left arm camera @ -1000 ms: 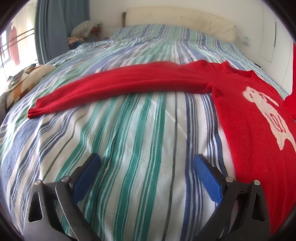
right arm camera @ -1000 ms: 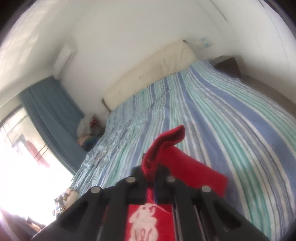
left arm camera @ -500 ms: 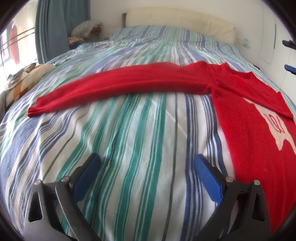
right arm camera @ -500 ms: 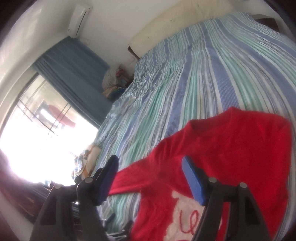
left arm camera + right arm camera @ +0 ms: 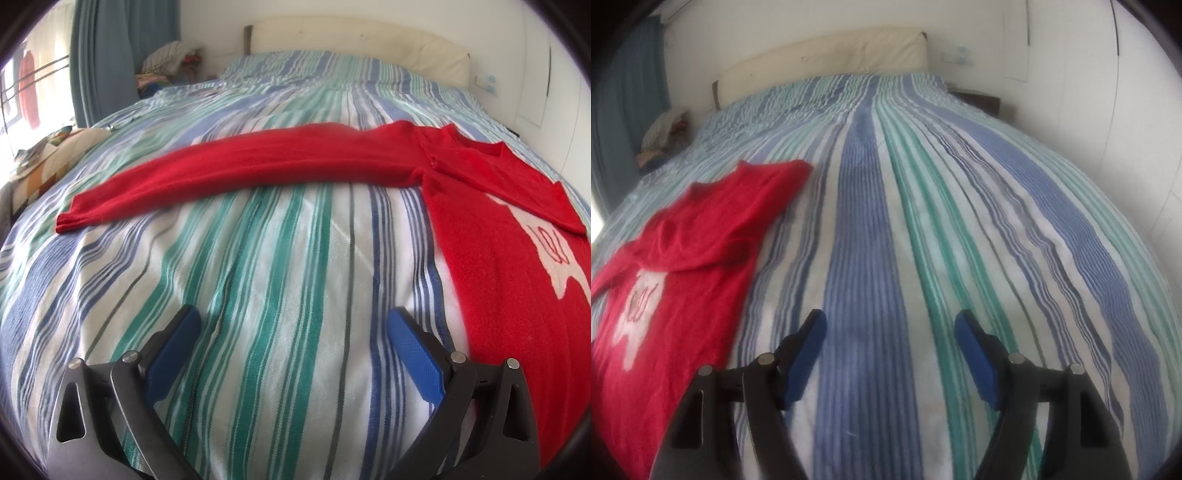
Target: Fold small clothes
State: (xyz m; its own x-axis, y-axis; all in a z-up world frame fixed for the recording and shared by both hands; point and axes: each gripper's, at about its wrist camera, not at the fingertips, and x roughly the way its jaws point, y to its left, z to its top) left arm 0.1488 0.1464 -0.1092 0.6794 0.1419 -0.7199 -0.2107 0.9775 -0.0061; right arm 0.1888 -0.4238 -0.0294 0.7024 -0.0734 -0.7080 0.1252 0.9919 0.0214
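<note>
I count one red sweater (image 5: 487, 236) lying on the one striped bedspread (image 5: 280, 258), with a single white animal motif (image 5: 546, 258) on its front; one of its sleeves (image 5: 229, 173) lies stretched straight out from it, and the other sleeve (image 5: 738, 206) is folded across its chest, two in all. Beyond the sweater there is one cream headboard (image 5: 354, 40), and off towards the sweater's long-sleeve side one blue curtain (image 5: 103, 62) and one heap of clothes (image 5: 166, 66). I have two grippers, my left gripper (image 5: 293, 334) and my right gripper (image 5: 890, 338), each with two blue pads.
</note>
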